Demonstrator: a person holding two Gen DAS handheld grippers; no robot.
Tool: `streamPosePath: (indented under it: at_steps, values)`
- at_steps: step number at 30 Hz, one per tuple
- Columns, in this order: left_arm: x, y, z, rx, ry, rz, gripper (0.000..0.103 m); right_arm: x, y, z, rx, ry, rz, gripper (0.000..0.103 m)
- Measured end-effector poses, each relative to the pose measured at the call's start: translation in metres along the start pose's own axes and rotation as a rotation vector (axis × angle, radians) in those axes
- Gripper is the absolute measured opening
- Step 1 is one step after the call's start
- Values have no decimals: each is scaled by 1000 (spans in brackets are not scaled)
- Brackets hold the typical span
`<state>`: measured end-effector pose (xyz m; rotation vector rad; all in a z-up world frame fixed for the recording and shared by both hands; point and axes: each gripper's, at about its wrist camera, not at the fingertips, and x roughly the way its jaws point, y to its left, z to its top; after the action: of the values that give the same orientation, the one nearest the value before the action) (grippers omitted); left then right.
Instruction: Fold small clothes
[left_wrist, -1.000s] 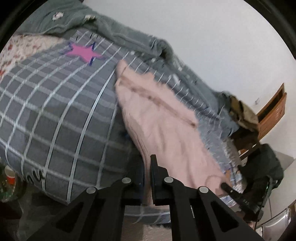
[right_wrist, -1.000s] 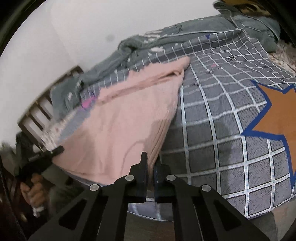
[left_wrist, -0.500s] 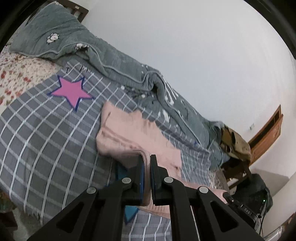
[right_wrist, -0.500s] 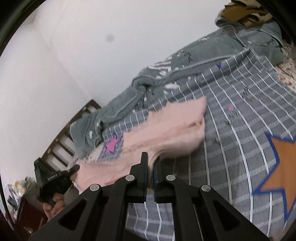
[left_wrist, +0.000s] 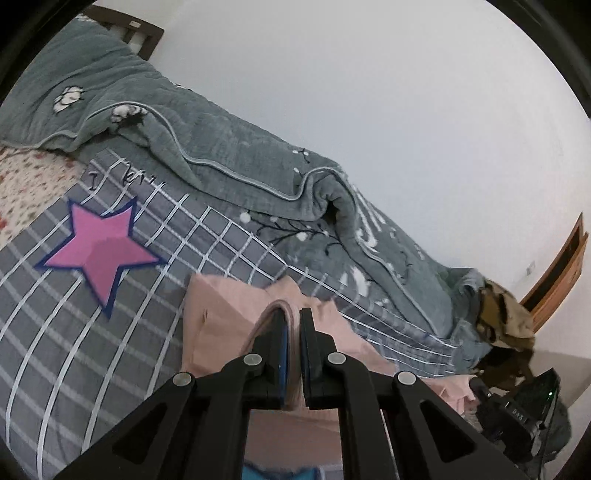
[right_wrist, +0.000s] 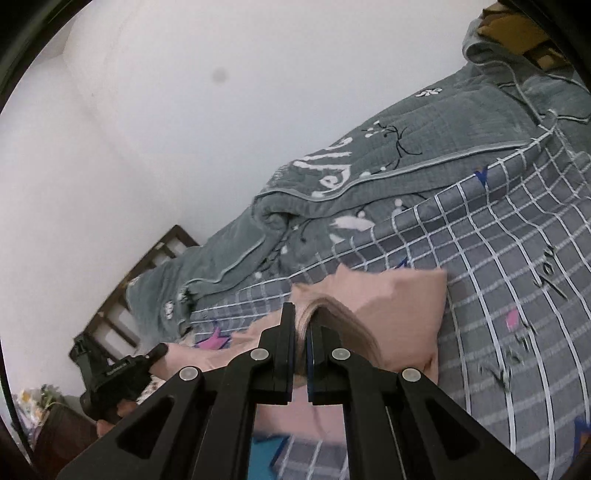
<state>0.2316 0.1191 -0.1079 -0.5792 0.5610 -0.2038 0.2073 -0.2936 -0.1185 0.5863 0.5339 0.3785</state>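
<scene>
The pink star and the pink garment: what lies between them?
Only bare checked bedsheet, between the pink star and the pink garment, in the left wrist view.

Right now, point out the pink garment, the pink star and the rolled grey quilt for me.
pink garment (left_wrist: 218, 314), left wrist view, flat part left of the jaws.
pink star (left_wrist: 99, 254), left wrist view, centre of the star.
grey quilt (right_wrist: 424, 162), right wrist view, lettered top face.

Pink garment lifted and carried over itself

Both tools, the left tool (left_wrist: 292, 317) and right tool (right_wrist: 303, 314), have raised the near edge of the pink garment (left_wrist: 218, 314) toward its far edge.
</scene>
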Motion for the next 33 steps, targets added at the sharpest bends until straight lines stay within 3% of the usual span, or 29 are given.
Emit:
streamPosePath:
  at_steps: [7,11,13,15,16,18,28,31,32,33]
  values:
    - [69,11,8,13,31,104,7,73,-37,14,13,51,-59,5]
    - [100,24,7,-59,65,125,8,108,-52,15,-7,105,-113,10]
    - [107,31,5,-83,66,154,17,121,-59,14,-31,111,-189,12]
    - [110,34,5,-70,65,157,40,124,-63,12,-67,108,-242,20]
    - [111,34,5,-61,62,163,40,124,-63,11,-89,112,-254,28]
    - [110,35,4,-43,56,170,40,119,-61,7,-139,105,-278,33]
    - [135,31,-16,47,177,198,40,125,-55,-24,-300,180,-359,34]
    - [141,26,-23,105,158,239,40,137,-57,-29,-322,212,-380,33]
    - [142,25,-25,121,148,257,40,141,-59,-31,-321,226,-394,29]
    - [144,24,-26,132,139,279,26,146,-63,-34,-319,244,-404,21]
